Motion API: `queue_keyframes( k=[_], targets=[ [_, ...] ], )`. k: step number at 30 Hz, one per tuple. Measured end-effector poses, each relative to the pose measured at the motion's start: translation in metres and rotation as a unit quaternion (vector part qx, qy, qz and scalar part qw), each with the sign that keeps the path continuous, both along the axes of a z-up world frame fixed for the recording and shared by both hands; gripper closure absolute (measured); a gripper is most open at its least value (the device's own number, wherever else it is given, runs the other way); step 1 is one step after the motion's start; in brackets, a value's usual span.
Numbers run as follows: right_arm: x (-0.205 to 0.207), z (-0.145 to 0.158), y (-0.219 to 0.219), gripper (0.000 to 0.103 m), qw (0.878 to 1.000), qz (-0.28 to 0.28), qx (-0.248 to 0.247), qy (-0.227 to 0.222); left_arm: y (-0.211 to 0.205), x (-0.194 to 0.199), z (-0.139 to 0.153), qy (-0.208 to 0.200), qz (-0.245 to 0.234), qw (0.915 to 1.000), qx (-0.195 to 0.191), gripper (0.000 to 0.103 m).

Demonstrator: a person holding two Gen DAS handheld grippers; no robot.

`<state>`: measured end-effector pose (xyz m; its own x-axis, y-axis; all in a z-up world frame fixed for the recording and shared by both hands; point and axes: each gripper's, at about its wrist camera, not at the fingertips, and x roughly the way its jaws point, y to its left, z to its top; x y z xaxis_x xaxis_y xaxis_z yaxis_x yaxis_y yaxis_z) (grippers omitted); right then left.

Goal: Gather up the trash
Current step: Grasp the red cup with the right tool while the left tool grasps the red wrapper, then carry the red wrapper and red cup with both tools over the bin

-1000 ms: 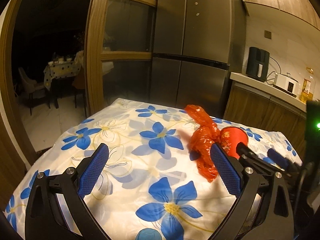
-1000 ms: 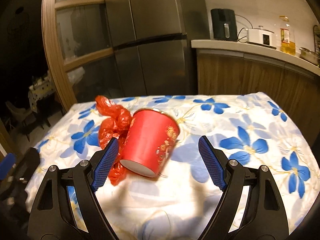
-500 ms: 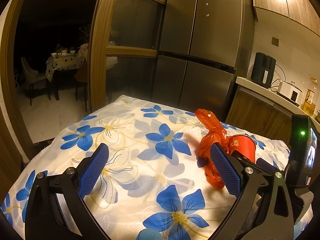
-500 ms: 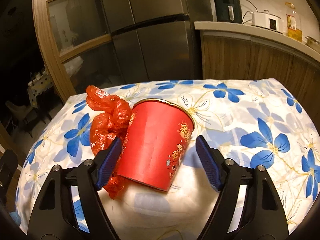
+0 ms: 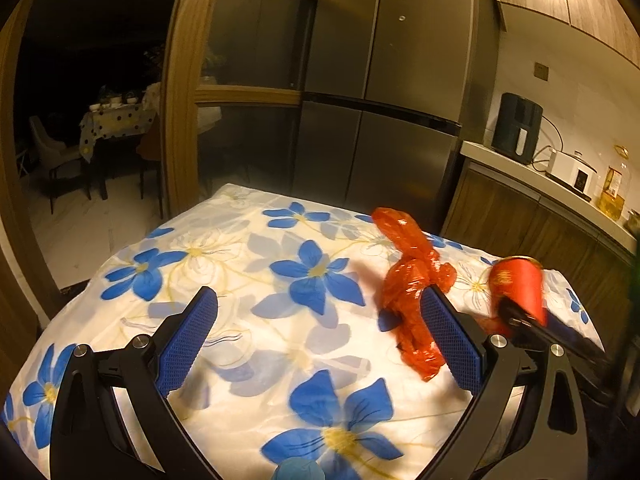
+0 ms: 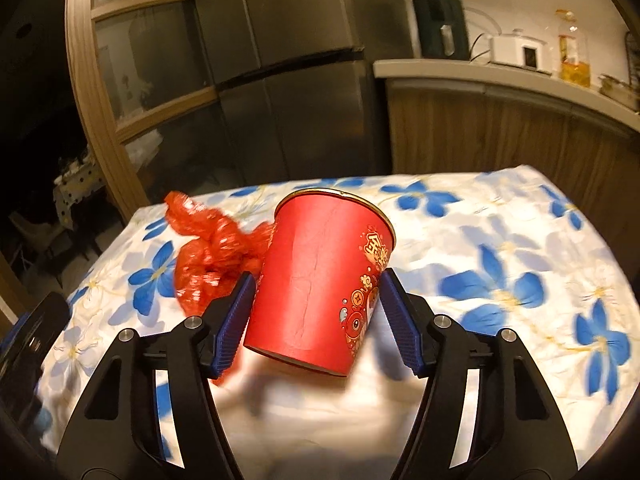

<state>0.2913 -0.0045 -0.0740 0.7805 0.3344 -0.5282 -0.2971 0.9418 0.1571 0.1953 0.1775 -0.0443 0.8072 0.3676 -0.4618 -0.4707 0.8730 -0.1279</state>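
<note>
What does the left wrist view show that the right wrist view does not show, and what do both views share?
Only the left wrist view shows the left tongs, open and holding nothing, and the dark dining room with a dotted table.

Only the right wrist view shows the right tongs closed around the red paper cup, one pad on each side, and the gold print on the cup.

Both show the cup, the crumpled red plastic bag lying beside it, the blue flower tablecloth, the steel fridge and the counter appliances.

Glossy paper cup (image 6: 316,280), crinkly plastic bag (image 6: 212,256)
</note>
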Motion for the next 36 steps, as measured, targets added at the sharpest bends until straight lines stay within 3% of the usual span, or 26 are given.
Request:
queue_keyframes(
  k=[9,15,18,19,24,26,29,36],
  targets=[
    [-0.042,0.025,-0.071,0.040,0.997,-0.048,0.023,-0.063,-0.035,0.059,-0.014,0.030,-0.038,0.9988,0.000,0.006],
    [-0.056,0.031,-0.099,0.040,0.995,-0.063,0.042,-0.069,-0.040,0.089,-0.026,0.060,-0.037,0.9973,-0.021,0.009],
    [-0.059,0.033,-0.105,0.040,0.994,-0.067,0.044,-0.072,-0.039,0.096,-0.032,0.074,-0.034,0.9963,-0.027,0.018],
    [-0.060,0.034,-0.107,0.040,0.994,-0.068,0.044,-0.073,-0.039,0.096,-0.033,0.078,-0.033,0.9959,-0.029,0.028],
    [-0.064,0.035,-0.110,0.040,0.994,-0.072,0.042,-0.075,-0.036,0.096,-0.037,0.082,-0.045,0.9946,-0.043,0.055],
    [-0.066,0.035,-0.112,0.040,0.994,-0.073,0.043,-0.074,-0.037,0.096,-0.037,0.084,-0.051,0.9941,-0.045,0.075],
    [-0.070,0.037,-0.116,0.040,0.993,-0.076,0.043,-0.077,-0.041,0.094,-0.037,0.086,-0.063,0.9932,-0.047,0.087],
    [-0.081,0.046,-0.123,0.040,0.992,-0.076,0.045,-0.087,-0.051,0.073,-0.027,0.063,-0.079,0.9936,-0.050,0.095]
  ],
)
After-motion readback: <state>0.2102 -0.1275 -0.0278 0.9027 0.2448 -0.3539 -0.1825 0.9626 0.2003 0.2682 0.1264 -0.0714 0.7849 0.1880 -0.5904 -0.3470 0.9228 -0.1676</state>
